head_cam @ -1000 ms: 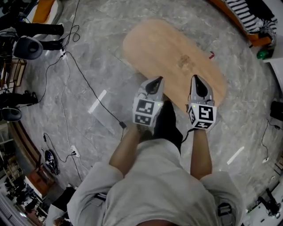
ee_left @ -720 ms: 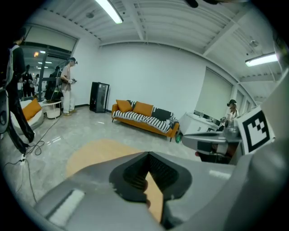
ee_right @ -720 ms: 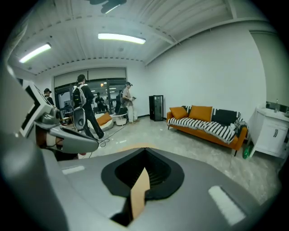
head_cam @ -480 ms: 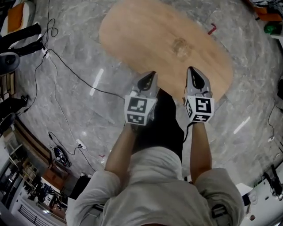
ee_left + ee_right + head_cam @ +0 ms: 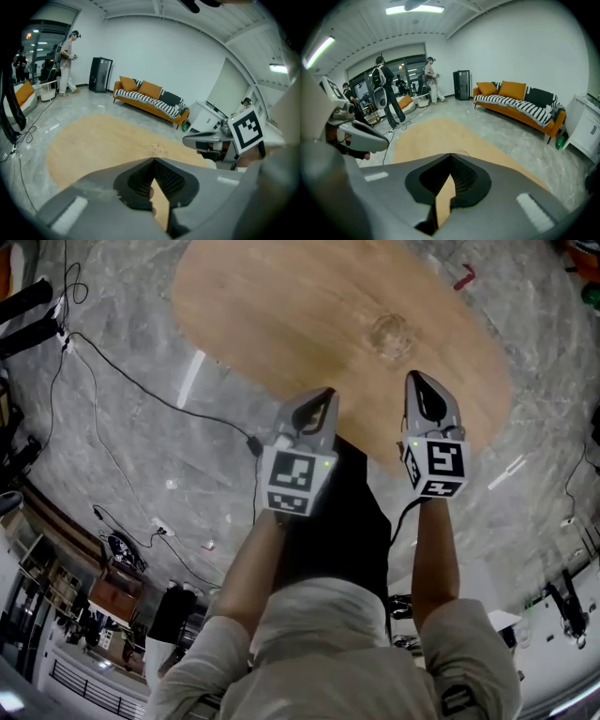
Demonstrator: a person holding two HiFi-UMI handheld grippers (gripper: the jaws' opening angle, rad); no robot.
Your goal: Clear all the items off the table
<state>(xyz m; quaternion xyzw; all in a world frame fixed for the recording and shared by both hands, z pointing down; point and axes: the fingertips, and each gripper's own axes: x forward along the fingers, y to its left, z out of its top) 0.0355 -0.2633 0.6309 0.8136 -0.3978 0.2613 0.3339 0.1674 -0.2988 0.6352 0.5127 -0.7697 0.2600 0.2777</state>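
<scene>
An oval wooden table (image 5: 281,306) fills the top of the head view. A small clear round item (image 5: 389,334) lies on it toward the right, faint in the left gripper view (image 5: 158,149). My left gripper (image 5: 323,396) hovers at the table's near edge, shut with nothing held, its tips (image 5: 153,160) meeting. My right gripper (image 5: 418,381) hangs just below and to the right of the clear item, also shut and empty, tips (image 5: 450,155) closed. Each gripper shows in the other's view: the right gripper (image 5: 206,139) and the left gripper (image 5: 361,136).
Black cables (image 5: 122,381) trail over the grey marble floor to the left. A small red thing (image 5: 464,277) lies on the floor beyond the table. An orange striped sofa (image 5: 150,96) and white cabinet (image 5: 586,126) line the far wall. People (image 5: 386,91) stand at the far left.
The table has slid lower and larger in the head view as the person moved closer. Both grippers hold their pose at its near edge, still shut.
</scene>
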